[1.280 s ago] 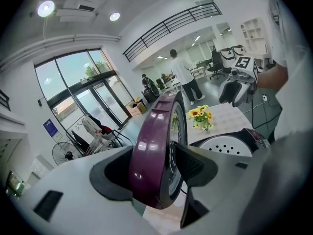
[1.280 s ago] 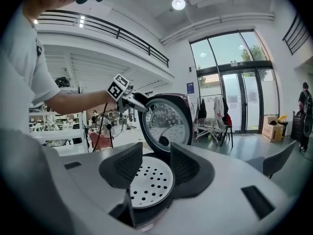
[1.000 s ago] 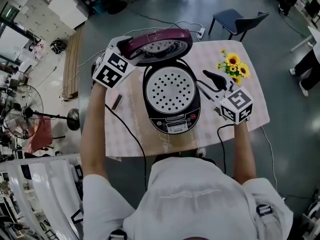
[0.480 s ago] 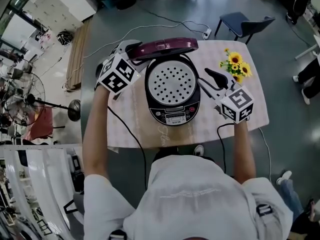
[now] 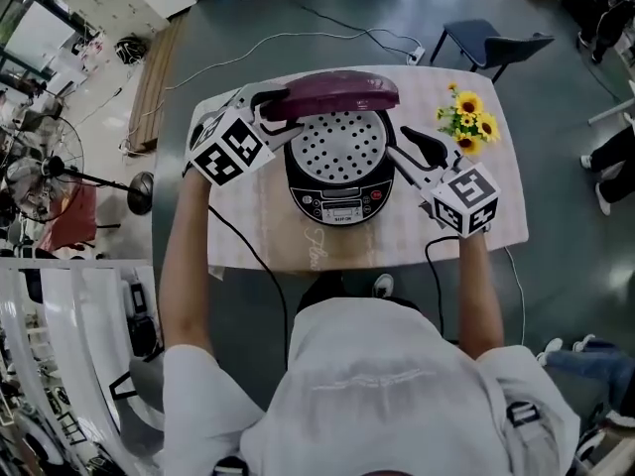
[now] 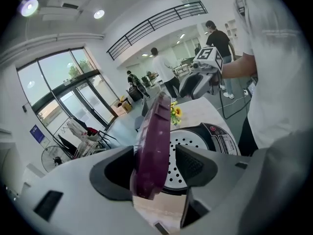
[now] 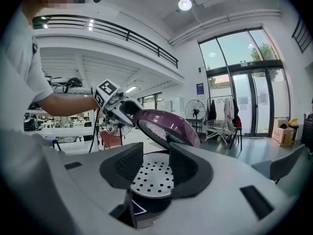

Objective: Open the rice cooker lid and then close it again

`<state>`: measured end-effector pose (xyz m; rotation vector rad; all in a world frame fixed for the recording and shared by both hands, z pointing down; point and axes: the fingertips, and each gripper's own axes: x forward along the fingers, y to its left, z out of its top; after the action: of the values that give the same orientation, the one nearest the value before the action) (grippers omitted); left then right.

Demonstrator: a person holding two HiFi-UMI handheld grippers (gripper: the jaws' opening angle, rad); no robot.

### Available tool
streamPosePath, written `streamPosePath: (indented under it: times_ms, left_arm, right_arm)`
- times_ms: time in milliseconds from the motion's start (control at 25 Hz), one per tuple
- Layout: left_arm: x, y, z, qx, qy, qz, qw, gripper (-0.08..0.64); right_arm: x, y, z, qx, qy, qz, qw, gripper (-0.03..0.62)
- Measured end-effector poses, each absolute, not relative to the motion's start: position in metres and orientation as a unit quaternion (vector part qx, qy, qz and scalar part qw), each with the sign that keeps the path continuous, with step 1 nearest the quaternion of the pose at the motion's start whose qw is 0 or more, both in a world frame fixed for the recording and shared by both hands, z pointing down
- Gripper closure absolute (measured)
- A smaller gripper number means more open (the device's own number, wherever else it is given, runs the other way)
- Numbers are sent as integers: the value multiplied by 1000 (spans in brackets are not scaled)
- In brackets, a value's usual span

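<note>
The black rice cooker [image 5: 339, 204] stands mid-table, its perforated inner plate [image 5: 342, 147] showing. Its purple lid [image 5: 342, 94] hangs half-lowered over the plate. My left gripper [image 5: 273, 112] is at the lid's left edge. In the left gripper view the lid rim [image 6: 154, 141] runs between the jaws of that gripper [image 6: 154, 168]: it lies against one jaw, with a gap to the other. My right gripper [image 5: 402, 152] hovers beside the cooker's right side. Its jaws are closing and nothing is between them. In the right gripper view they [image 7: 156, 165] point at the plate [image 7: 151, 180] under the lid [image 7: 168, 126].
A bunch of sunflowers [image 5: 468, 119] stands at the table's far right corner, close to my right gripper. The checked tablecloth [image 5: 248, 236] covers the table. A dark chair [image 5: 486, 43] is behind the table and a floor fan [image 5: 40, 181] stands at the left.
The lid has swung down from nearly upright to half-lowered over the pot. My left gripper came forward and down with it. The right gripper barely shifted.
</note>
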<state>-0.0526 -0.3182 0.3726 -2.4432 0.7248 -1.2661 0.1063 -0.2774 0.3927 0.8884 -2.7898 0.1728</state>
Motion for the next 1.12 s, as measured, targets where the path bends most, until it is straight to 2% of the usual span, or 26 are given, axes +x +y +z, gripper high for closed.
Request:
streamPosePath:
  times_ms: [280,880,1120]
  left_arm:
    - [-49,-296,392,-855,280,-418,126,305]
    - [-45,-266,431,-827,291,-460,139,300]
    - [-42,-252,449,-836,287,-452,122,298]
  right_arm:
    - [107,-265,409,293,-946,63,122,416]
    - [118,-229,443,281,-946,81,140,419]
    - [120,-220,458,274,-946,88,150,420]
